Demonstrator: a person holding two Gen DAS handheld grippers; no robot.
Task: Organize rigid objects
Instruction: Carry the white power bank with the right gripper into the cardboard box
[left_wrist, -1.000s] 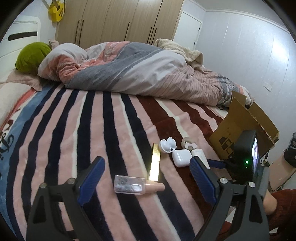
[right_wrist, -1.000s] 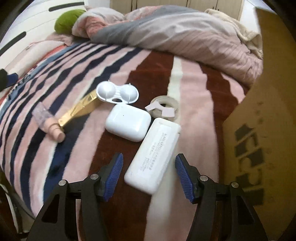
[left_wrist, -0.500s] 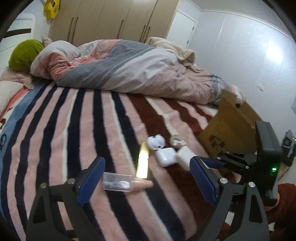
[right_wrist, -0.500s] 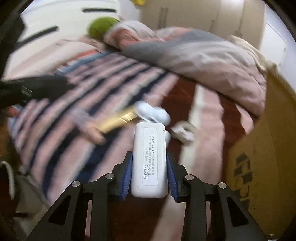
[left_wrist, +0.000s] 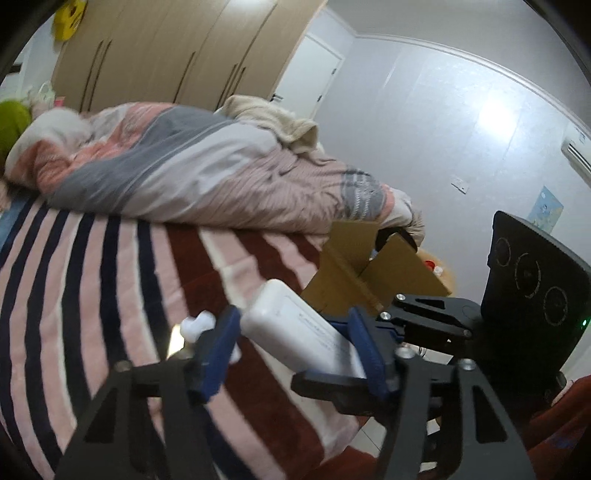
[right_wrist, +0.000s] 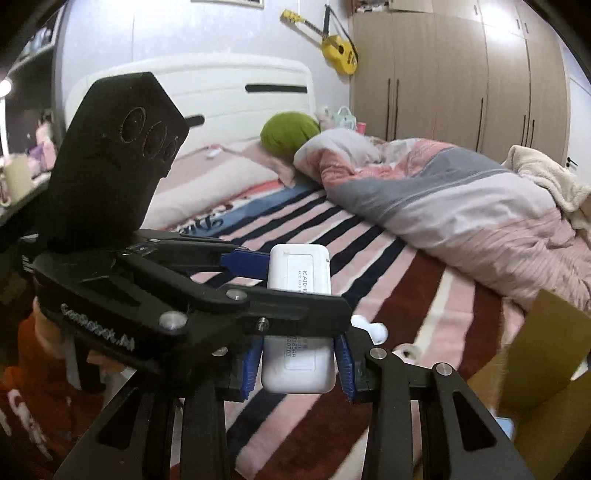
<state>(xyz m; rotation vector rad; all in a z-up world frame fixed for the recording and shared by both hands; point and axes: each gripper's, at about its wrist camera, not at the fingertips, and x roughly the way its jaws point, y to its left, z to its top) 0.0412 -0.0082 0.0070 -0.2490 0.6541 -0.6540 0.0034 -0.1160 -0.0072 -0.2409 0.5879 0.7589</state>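
Note:
A white rectangular power bank (right_wrist: 298, 325) is held above the striped bed; it also shows in the left wrist view (left_wrist: 295, 328). My right gripper (right_wrist: 297, 365) is shut on its near end. My left gripper (left_wrist: 293, 350) is closed around its other end, its blue pads (left_wrist: 216, 350) against the sides; it shows crossing the right wrist view (right_wrist: 243, 262). A white lens case (left_wrist: 197, 325) lies on the blanket below, seen also in the right wrist view (right_wrist: 371, 328). A tape roll (right_wrist: 408, 350) lies beside it.
An open cardboard box (left_wrist: 373, 273) stands at the bed's right edge, also in the right wrist view (right_wrist: 539, 354). A bunched quilt (left_wrist: 192, 173) and green pillow (right_wrist: 288, 133) fill the far side of the bed. A striped blanket (left_wrist: 92, 280) covers the rest.
My right gripper closed on the power bank, lifted it off the blanket and swung left. My left gripper came in from the left and closed on its free end.

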